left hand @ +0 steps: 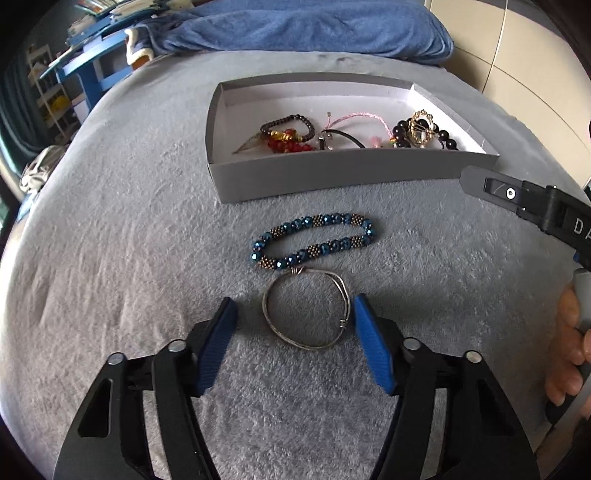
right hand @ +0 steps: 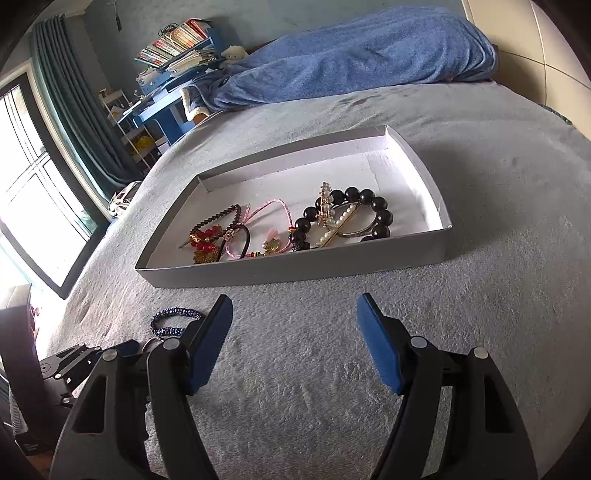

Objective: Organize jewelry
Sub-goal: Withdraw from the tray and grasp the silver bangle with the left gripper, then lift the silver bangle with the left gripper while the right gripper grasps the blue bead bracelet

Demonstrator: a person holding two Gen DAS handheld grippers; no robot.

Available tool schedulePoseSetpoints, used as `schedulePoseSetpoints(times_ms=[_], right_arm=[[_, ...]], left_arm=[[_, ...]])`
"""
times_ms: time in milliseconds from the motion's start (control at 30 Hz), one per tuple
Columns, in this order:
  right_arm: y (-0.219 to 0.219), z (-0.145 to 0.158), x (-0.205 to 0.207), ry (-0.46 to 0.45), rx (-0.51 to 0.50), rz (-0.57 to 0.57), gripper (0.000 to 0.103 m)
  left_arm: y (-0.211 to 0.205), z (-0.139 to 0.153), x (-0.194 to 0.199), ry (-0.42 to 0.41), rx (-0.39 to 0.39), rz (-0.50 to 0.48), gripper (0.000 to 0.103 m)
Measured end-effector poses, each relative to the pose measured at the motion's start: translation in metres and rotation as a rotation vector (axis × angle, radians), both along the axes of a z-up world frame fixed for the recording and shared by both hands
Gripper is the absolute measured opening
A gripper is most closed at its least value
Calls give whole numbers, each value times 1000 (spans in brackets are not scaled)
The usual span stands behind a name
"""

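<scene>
A thin silver wire bangle [left hand: 306, 310] lies flat on the grey blanket, between the open blue fingers of my left gripper [left hand: 295, 306]. Just beyond it lies a blue and gold beaded bracelet [left hand: 314, 240], which also shows at the left of the right wrist view [right hand: 175, 319]. A shallow grey cardboard box [left hand: 332, 177] holds several pieces: a dark bead bracelet, red beads, a pink cord, large black beads and a gold pearl piece [right hand: 332, 218]. My right gripper [right hand: 294, 306] is open and empty over bare blanket in front of the box [right hand: 295, 269].
A blue towel or blanket [left hand: 314, 26] is heaped at the far end of the bed. A blue desk with books [right hand: 173, 55] and a curtained window [right hand: 37, 184] are to the left. The right gripper's body [left hand: 535, 206] shows at the right of the left wrist view.
</scene>
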State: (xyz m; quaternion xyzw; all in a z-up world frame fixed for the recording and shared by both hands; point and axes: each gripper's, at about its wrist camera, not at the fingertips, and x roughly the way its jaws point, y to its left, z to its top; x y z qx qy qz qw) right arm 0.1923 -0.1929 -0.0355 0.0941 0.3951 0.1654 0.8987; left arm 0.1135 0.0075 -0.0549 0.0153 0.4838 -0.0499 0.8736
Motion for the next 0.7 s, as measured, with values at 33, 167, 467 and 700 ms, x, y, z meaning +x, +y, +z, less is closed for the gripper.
schedulePoseSetpoints(times_ms=[33,167,467,700], right_arm=[[1,0,-1,1,-2,2,69],[4,-1,-2,4,-16,10,69],[39,-2,-10,-41,-100,118,69],[84,-6,-10,-87,-188,238,68]], left_arm=[[0,0,0,0,-1,-1,55],[5,5,-1,-19,-16,15,48],[56,26,-10,-111,-40,291,48],[76,37,-14,-172,-59,389,48]])
